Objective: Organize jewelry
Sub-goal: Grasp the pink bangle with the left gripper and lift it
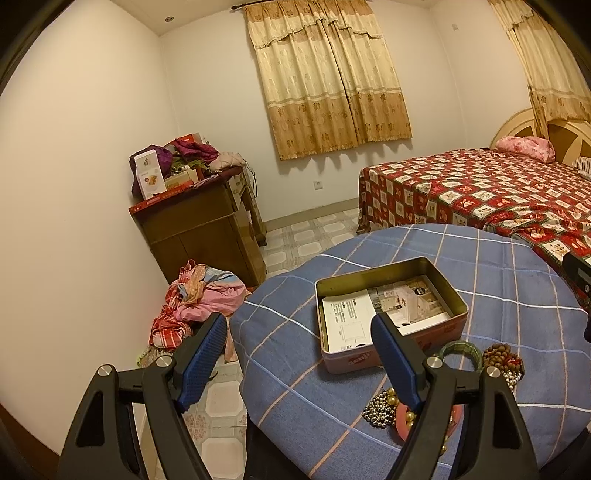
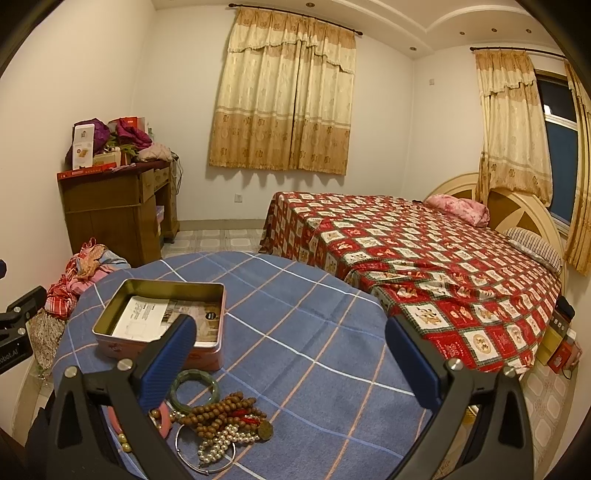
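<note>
We're looking at warm, yellowish indoor light from recessed ceiling spots [image 2: 310, 4], fairly even but a bit dim. The curtain [image 2: 284, 92] hem throws a scalloped shadow on the wall under it. The window [image 2: 559, 147] is dark blue. Heavy fisheye bending, walls bow outward, black vignette in the corners. Mild graininess throughout, and no harsh glare anywhere.

Far off on your left stood a brown wooden cabinet [image 2: 110, 206], its top piled with boxes and purple cloth [image 2: 129, 134]. A heap of pink and red clothes [image 1: 195, 306] lay on the tiled floor [image 1: 295, 236] at its foot. To your right a bed [image 2: 424, 254] under a red patchwork cover carried a pink pillow [image 2: 458, 206]. Beige curtains [image 2: 280, 96] hung closed on the far wall.
</note>
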`<state>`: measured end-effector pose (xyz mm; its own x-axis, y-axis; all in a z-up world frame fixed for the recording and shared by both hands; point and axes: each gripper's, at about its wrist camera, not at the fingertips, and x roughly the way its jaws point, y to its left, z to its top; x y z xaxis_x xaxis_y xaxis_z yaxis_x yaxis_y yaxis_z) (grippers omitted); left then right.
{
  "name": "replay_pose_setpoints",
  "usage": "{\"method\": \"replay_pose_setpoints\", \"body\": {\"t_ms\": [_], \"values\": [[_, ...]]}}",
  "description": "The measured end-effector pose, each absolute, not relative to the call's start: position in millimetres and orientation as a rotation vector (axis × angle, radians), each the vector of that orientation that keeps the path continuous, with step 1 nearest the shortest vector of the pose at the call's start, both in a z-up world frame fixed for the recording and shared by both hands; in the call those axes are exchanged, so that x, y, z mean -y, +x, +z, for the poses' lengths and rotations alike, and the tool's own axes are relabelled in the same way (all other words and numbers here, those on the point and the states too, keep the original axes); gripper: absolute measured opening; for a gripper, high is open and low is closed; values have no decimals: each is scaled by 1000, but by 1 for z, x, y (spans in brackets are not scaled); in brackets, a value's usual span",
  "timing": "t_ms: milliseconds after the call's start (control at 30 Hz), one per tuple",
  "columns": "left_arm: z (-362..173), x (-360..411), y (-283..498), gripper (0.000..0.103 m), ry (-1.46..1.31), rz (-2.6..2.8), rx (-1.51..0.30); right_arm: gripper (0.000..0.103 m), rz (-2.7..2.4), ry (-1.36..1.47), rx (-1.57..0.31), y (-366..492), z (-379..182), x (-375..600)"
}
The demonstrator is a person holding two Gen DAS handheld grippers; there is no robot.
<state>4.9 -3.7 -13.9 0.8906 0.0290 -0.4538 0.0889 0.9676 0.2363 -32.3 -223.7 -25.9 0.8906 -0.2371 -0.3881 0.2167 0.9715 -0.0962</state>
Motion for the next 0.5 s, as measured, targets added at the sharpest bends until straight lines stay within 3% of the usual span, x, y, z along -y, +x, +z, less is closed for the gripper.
{"method": "replay_pose_setpoints", "body": {"t_ms": [500], "values": [[-91,24,25,80,344,-87,-626,103,-228,-83,-595,-8,-103,245]]}}
